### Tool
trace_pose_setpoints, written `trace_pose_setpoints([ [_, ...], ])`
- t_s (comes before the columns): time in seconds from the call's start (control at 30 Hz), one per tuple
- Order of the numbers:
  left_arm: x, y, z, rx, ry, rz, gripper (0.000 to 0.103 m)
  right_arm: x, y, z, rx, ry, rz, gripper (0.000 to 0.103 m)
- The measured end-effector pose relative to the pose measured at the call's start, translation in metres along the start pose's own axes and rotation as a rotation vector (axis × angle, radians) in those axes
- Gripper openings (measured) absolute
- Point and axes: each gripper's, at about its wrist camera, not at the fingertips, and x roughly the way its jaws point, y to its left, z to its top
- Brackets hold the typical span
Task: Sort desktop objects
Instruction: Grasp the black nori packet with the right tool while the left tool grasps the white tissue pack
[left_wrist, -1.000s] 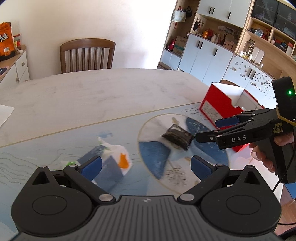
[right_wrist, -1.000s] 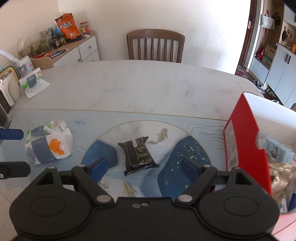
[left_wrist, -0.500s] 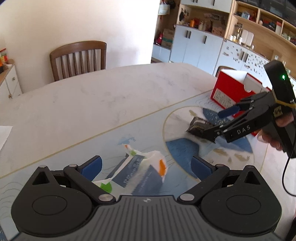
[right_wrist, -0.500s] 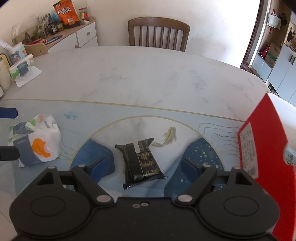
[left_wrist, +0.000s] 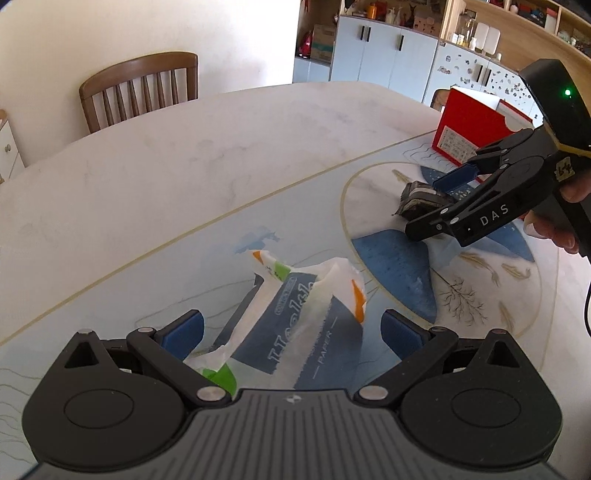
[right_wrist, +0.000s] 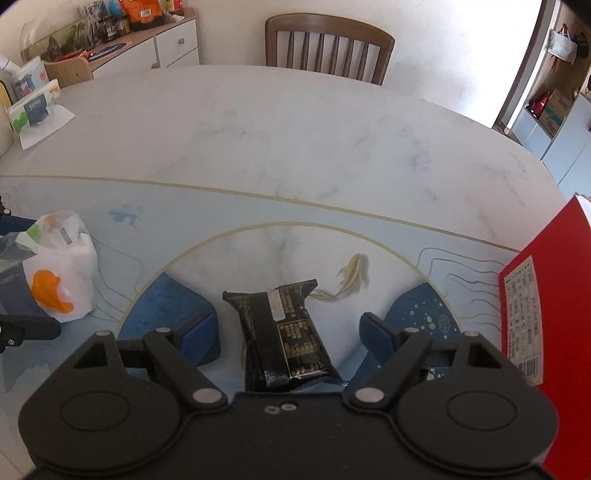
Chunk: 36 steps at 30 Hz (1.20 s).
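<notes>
A white and blue tissue pack (left_wrist: 303, 325) lies on the printed mat, between the blue pads of my open left gripper (left_wrist: 291, 332). The same tissue pack (right_wrist: 55, 280) shows at the left of the right wrist view. A black foil packet (right_wrist: 284, 332) lies on the mat's round design, between the spread fingers of my open right gripper (right_wrist: 290, 334). In the left wrist view the right gripper (left_wrist: 439, 203) straddles the black packet (left_wrist: 421, 201), a hand holding its handle. A red box (left_wrist: 469, 129) stands at the mat's right end, also the red box (right_wrist: 539, 302) beside my right gripper.
A wooden chair (right_wrist: 328, 48) stands at the table's far side. A second tissue pack on a paper sheet (right_wrist: 35, 110) sits at the far left of the marble table (right_wrist: 280, 136). A sideboard with snacks (right_wrist: 122, 40) and white cabinets (left_wrist: 380, 48) line the walls.
Both grippers have moved forward and down: the tissue pack now lies between the left fingers, and the black packet now lies between the right fingers. Both stay open.
</notes>
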Motion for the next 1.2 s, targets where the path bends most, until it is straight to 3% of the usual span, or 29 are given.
trace_pose_setpoints([
  [0.2, 0.004, -0.006, -0.005, -0.019, 0.004, 0.02, 0.101, 0.004, -0.002, 0.0, 0.009, -0.005, 0.015, 0.082],
  [0.33, 0.003, -0.012, -0.006, -0.043, 0.003, 0.035, 0.099, 0.003, -0.005, 0.0, 0.029, -0.007, 0.043, 0.072],
  [0.5, -0.001, -0.017, -0.007, -0.08, -0.004, 0.07, 0.086, 0.0, -0.003, -0.001, 0.027, -0.016, 0.048, 0.058],
  [0.57, -0.003, -0.018, -0.007, -0.093, -0.01, 0.068, 0.075, -0.002, -0.002, -0.002, 0.03, -0.017, 0.046, 0.054],
  [0.7, -0.005, -0.023, -0.007, -0.088, -0.003, 0.089, 0.07, -0.004, -0.001, -0.004, 0.033, -0.017, 0.041, 0.046],
  [0.77, -0.006, -0.024, -0.006, -0.103, 0.0, 0.087, 0.066, -0.006, 0.0, -0.004, 0.033, -0.016, 0.039, 0.036],
  [1.2, -0.015, -0.038, -0.006, -0.213, -0.005, 0.098, 0.05, -0.026, -0.003, -0.021, 0.037, 0.018, 0.035, 0.033],
])
